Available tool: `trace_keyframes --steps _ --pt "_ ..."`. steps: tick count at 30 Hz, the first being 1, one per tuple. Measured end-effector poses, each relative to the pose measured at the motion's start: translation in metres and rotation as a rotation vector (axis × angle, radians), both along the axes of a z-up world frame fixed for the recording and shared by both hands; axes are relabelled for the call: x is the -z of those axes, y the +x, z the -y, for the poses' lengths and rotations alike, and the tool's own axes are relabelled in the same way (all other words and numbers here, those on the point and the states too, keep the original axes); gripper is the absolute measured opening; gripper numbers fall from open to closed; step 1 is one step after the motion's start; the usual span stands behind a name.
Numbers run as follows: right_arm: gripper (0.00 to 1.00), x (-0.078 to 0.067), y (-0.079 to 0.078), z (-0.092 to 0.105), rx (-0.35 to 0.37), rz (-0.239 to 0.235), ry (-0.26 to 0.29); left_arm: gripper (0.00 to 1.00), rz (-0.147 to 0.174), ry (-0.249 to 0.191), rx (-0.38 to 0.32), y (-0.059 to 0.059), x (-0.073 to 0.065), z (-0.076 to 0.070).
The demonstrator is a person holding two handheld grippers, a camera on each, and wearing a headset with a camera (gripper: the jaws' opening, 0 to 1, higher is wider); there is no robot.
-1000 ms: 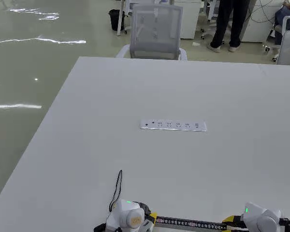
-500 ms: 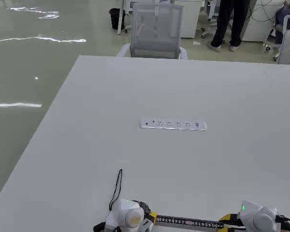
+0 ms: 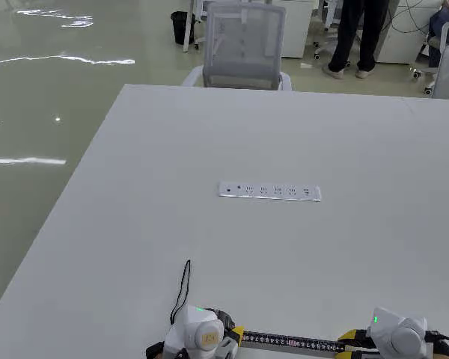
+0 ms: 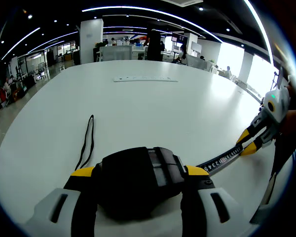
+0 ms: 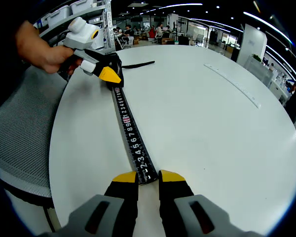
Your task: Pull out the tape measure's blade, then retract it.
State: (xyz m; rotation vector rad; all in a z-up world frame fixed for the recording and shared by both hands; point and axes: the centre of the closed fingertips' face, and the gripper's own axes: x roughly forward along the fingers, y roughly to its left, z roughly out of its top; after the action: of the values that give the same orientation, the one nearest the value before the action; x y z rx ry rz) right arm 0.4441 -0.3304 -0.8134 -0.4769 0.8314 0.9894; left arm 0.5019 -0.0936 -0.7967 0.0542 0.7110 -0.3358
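Your left gripper [image 4: 139, 172] clamps the black tape measure case [image 4: 138, 190] as an anchor. Your right gripper [image 5: 148, 178] pinches the tip of the black numbered blade [image 5: 129, 126], which is stretched flat, well apart from the white power strip [image 3: 269, 191], on your side.

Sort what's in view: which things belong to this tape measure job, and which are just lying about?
In the job: tape measure case, in the left gripper; blade, pinched by the right gripper.
Lying about: power strip, office chair.
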Motion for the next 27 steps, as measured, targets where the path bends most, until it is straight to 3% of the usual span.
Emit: trace_keyframes --steps 27 --pt "0.15 0.000 0.003 -0.013 -0.010 -0.003 0.012 0.66 0.003 -0.009 0.009 0.000 0.000 0.000"
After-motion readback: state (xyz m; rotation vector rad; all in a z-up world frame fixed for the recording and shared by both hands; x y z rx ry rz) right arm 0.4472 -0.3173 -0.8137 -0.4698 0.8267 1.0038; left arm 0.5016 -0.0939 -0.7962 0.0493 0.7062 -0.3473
